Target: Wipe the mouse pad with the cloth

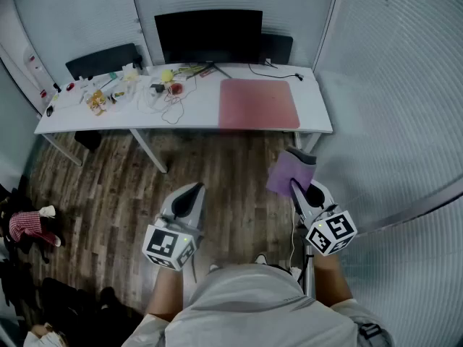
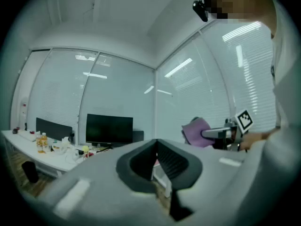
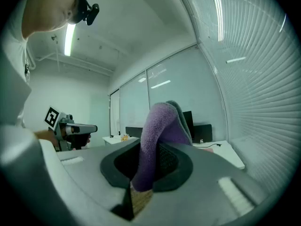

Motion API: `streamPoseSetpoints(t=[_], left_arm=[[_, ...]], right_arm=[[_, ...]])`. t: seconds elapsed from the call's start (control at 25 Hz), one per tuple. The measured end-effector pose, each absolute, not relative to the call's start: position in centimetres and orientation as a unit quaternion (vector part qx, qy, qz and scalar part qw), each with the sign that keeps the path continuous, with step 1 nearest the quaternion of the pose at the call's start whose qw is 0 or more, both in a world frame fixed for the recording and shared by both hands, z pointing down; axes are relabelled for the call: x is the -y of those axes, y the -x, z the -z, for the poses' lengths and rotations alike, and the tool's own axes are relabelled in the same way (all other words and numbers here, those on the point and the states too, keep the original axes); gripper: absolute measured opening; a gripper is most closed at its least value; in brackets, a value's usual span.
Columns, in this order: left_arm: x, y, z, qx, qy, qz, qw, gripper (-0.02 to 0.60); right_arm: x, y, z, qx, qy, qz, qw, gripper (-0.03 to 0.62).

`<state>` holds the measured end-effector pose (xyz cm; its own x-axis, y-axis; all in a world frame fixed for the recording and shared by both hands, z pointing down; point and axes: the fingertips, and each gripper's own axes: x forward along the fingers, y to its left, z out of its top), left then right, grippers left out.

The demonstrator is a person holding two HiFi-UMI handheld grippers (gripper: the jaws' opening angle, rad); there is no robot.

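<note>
Purple cloth [image 1: 288,172] is pinched in the claw of the right gripper [image 1: 300,192], well in front of the white desk [image 1: 195,113]. Pink mouse pad [image 1: 259,103] lies flat on the desk's right part. Left gripper [image 1: 192,191], also in front of the desk, has its claw pressed together w/ nothing in it.

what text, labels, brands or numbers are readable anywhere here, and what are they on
No readable text anywhere.
Two black-and-white marker cubes: square patterns only, no letters.
Small bottles and clutter on the white desk: labels too small to read.
Black monitor: dark screen, no legible logo.
Pink rectangular mouse pad and purple cloth: plain.
</note>
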<state>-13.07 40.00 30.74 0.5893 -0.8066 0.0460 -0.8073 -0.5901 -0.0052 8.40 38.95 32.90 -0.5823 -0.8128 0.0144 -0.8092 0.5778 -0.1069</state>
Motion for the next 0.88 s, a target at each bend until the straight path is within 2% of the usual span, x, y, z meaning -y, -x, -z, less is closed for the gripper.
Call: streamPoseSetpoints(t=[0.88], left_arm=[[-39.6, 8.6, -31.9, 0.449, -0.892, -0.051, 0.008, 0.003]], right_arm=[[-38.9, -11.7, -34.4, -0.900, 0.430, 0.054, 0.040, 0.054]])
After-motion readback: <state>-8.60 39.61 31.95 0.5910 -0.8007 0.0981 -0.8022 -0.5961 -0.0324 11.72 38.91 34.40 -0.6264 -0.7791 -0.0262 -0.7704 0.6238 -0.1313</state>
